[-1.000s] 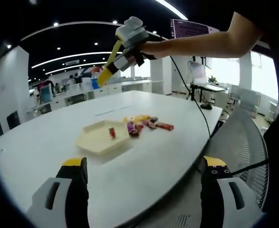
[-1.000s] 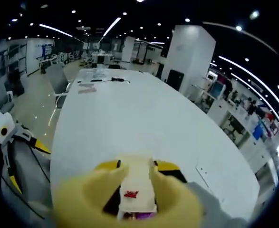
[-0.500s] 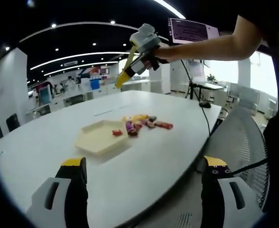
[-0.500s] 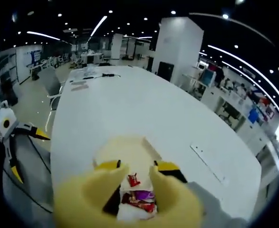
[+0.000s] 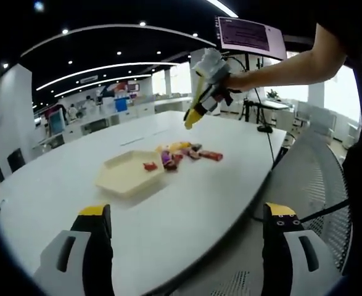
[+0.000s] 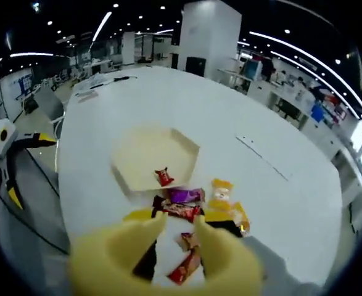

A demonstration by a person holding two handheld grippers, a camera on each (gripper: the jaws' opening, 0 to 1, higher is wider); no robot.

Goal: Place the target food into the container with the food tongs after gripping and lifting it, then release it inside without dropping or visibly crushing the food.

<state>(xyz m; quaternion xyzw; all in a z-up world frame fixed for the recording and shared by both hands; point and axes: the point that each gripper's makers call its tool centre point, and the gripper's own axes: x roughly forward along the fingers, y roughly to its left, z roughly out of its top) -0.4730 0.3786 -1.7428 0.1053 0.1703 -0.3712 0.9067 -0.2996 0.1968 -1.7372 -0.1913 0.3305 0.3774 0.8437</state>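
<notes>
A cream hexagonal tray (image 5: 122, 179) sits on the white table with one red wrapped candy (image 5: 150, 166) in it. Just right of it lies a pile of wrapped snacks (image 5: 190, 153). My right gripper (image 5: 208, 77), held in a person's hand, hangs above that pile, shut on yellow food tongs (image 5: 194, 114) that point down. In the right gripper view the tongs (image 6: 153, 246) stand apart with nothing between them, over the snacks (image 6: 182, 196); the tray (image 6: 137, 151) and red candy (image 6: 163, 177) lie just beyond. My left gripper (image 5: 187, 213) is open and empty at the near table edge.
The long white table (image 5: 57, 185) runs far to the left and back. A mesh office chair (image 5: 319, 179) stands at its right, and a black cable (image 5: 264, 148) hangs over the table edge. The left gripper (image 6: 2, 145) sits at the left of the right gripper view.
The right gripper with the tongs has swung from above the tray to the right and lower, over the snack pile. The red candy now lies flat in the tray. My left gripper stayed put.
</notes>
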